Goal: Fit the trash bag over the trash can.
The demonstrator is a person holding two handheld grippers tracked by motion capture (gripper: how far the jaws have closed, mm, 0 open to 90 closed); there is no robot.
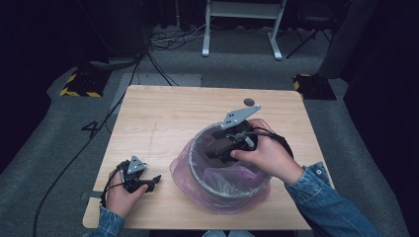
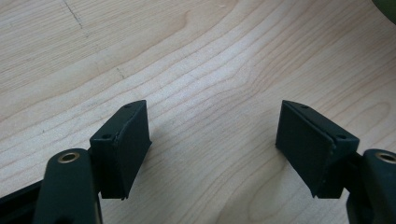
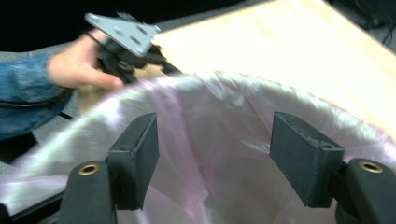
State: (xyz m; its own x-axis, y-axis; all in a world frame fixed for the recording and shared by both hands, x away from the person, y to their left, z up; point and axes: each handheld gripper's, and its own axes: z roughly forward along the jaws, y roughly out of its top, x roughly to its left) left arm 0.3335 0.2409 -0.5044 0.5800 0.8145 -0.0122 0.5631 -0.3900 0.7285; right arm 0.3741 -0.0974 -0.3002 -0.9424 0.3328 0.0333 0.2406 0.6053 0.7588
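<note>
The bin bag [image 1: 197, 170], a thin pink plastic liner, sits in a round grey bin [image 1: 222, 190] on the near right part of the desk [image 1: 163, 113], its top folded out over the rim and hanging loose down the left and near sides. It looks very light, soft and slippery, the kind of film that crumples, slides between hard pads and tears if dragged against the rim. The best place to take hold is probably the doubled edge where it wraps the rim, pinched flat between the pads, with the bin steadied so that it does not tip or slide.

The right tool [image 1: 222, 148] reaches over the mouth of the bin from the right, released: its jaws stand well apart and nothing is pinched between them. The left tool [image 1: 148, 181] rests near the left front corner of the desk, also released and empty, well apart from the bin.

The high view gives the whole layout: bin, bag skirt and both hands. The right tool view [image 3: 212, 158] looks along its jaws into the bag's pale, wrinkled inside [image 3: 219, 140] and across its far edge to the other hand [image 3: 77, 67] beyond, though blurred. The left tool view [image 2: 215, 140] adds bare wood grain between its wide jaws.
</note>
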